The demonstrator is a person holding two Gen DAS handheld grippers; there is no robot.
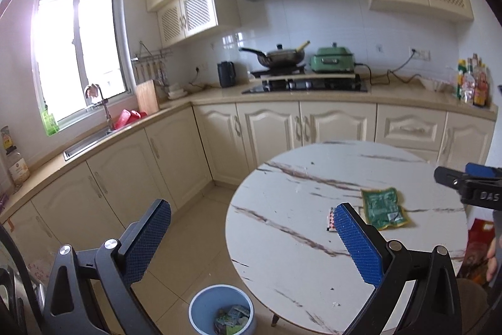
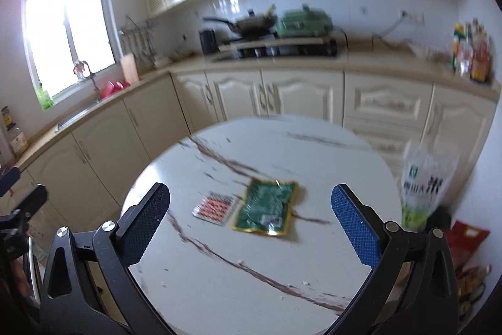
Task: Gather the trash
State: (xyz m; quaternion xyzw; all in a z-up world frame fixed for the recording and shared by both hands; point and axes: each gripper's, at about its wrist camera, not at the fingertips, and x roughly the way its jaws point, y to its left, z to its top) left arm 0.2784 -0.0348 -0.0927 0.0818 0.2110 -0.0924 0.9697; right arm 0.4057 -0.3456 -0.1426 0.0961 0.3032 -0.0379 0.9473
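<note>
**Two wrappers on a round marble-pattern table, both grippers empty**

Left wrist view: the left gripper (image 1: 252, 237) hovers with its blue-padded fingers (image 1: 357, 244) spread wide apart and nothing between them. Its left finger lies over the tiled floor, its right finger over the round table (image 1: 282, 256), a white top crossed by brown veins. At 6 o'clock, on the floor just beside the table's edge, stands a light blue bin (image 1: 221, 311) that already holds several small crumpled packets. At 3 o'clock the tip of the right gripper (image 1: 470, 182) enters the frame above the far side of the table.

Right wrist view (blurred by motion): the right gripper (image 2: 251, 220) is likewise held with its fingers (image 2: 354, 225) wide apart and empty, framing the table's centre. There lie the two pieces of trash. The green wrapper (image 2: 266, 211) is a flat, crinkled foil pouch with a yellow-gold border and a small white label near its near end. Just beside it, toward 9 o'clock, lies the small red-and-white packet (image 2: 216, 207), a flat rectangle printed with rows of red marks; whether the two touch cannot be told. At 3 o'clock, beyond the table's rim, stands a white-and-green plastic bag (image 2: 423, 190).
</note>
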